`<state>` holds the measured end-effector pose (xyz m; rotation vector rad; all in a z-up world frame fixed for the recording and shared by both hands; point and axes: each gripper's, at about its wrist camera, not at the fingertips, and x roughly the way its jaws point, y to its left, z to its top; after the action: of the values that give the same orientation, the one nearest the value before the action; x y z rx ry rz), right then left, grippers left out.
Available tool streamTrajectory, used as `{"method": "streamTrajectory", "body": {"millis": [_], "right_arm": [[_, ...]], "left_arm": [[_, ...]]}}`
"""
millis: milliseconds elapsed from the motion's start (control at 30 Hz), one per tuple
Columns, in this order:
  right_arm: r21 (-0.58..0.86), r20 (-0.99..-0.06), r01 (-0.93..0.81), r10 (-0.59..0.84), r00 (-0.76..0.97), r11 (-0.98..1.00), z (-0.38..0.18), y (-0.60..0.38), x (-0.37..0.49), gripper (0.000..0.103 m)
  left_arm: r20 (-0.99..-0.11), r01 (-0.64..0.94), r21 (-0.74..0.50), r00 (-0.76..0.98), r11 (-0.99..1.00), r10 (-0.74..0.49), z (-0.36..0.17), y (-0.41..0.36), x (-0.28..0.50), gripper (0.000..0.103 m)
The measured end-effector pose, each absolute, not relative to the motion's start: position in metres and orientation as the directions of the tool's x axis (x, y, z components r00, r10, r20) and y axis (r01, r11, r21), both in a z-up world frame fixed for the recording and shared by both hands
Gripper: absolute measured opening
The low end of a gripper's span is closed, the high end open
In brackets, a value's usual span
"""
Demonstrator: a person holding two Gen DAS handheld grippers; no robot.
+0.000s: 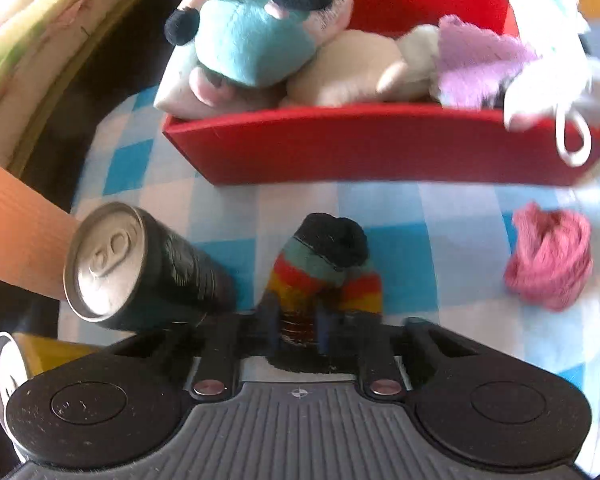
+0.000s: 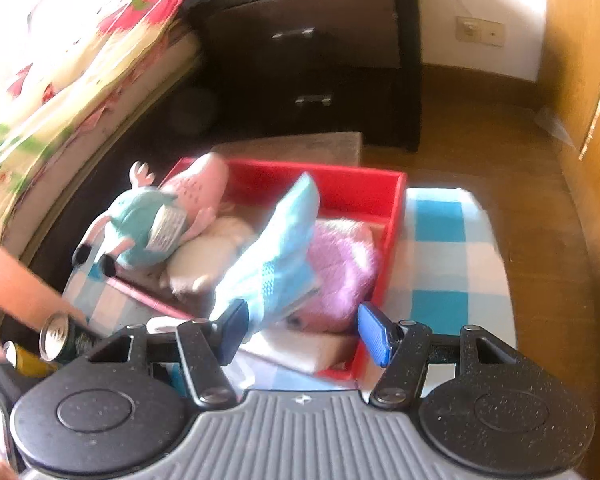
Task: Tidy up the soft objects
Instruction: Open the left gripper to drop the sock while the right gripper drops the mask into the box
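My left gripper (image 1: 298, 322) is shut on a rainbow-striped sock (image 1: 328, 264) with a dark toe, which lies on the blue-checked cloth (image 1: 420, 240) in front of the red box (image 1: 380, 148). A pink yarn bundle (image 1: 548, 256) lies to the sock's right. The box holds a teal plush (image 1: 252, 32), a cream plush (image 1: 348, 68) and a purple plush (image 1: 472, 60). In the right wrist view my right gripper (image 2: 305, 327) stands open over the near end of the red box (image 2: 396, 216). A light blue soft toy (image 2: 276, 248) leans against its left finger; the right finger is free.
A dark drink can (image 1: 140, 268) stands just left of the sock, with a yellow can (image 1: 48, 354) behind it. An orange sleeve (image 1: 16, 232) reaches in at the left. Beyond the box are a bed (image 2: 60, 80), a dark nightstand (image 2: 320, 60) and a wooden floor (image 2: 480, 152).
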<state>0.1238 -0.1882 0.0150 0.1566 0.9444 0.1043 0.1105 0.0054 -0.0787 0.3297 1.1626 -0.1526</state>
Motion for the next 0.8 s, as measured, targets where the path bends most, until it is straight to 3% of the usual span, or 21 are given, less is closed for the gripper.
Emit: {"method": "streamTrajectory", "body": {"millis": [67,233,533,600,733,800], "right_arm": [[0.158,-0.804,-0.047,0.156,0.574,0.986,0.014,-0.181,0.123,0.038],[0.166,-0.801,-0.053,0.166,0.575,0.985,0.01,-0.178,0.127,0.038],[0.08,-0.815,-0.012,0.073,0.576,0.997,-0.006,-0.174,0.167,0.035],[0.077,-0.799,0.03,0.044,0.6,0.997,-0.006,-0.181,0.175,0.035],[0.149,-0.78,0.084,0.065,0.623,0.985,-0.006,-0.202,0.186,0.037],[0.155,-0.757,0.095,0.057,0.651,0.983,-0.003,-0.207,0.186,0.038]], "left_arm": [[-0.922,0.305,0.067,0.382,0.95,-0.058,-0.062,0.008,0.113,0.004],[-0.873,0.259,-0.083,0.446,0.962,-0.195,-0.009,0.015,0.128,0.004],[-0.832,0.255,-0.067,0.519,0.965,-0.195,0.008,-0.045,0.183,0.002],[-0.819,0.255,-0.074,0.535,0.964,-0.205,0.008,-0.051,0.195,0.012],[-0.795,0.22,-0.079,0.574,0.972,-0.194,0.002,-0.05,0.214,0.023],[-0.792,0.214,-0.088,0.578,0.973,-0.198,0.001,-0.048,0.219,0.039]]}}
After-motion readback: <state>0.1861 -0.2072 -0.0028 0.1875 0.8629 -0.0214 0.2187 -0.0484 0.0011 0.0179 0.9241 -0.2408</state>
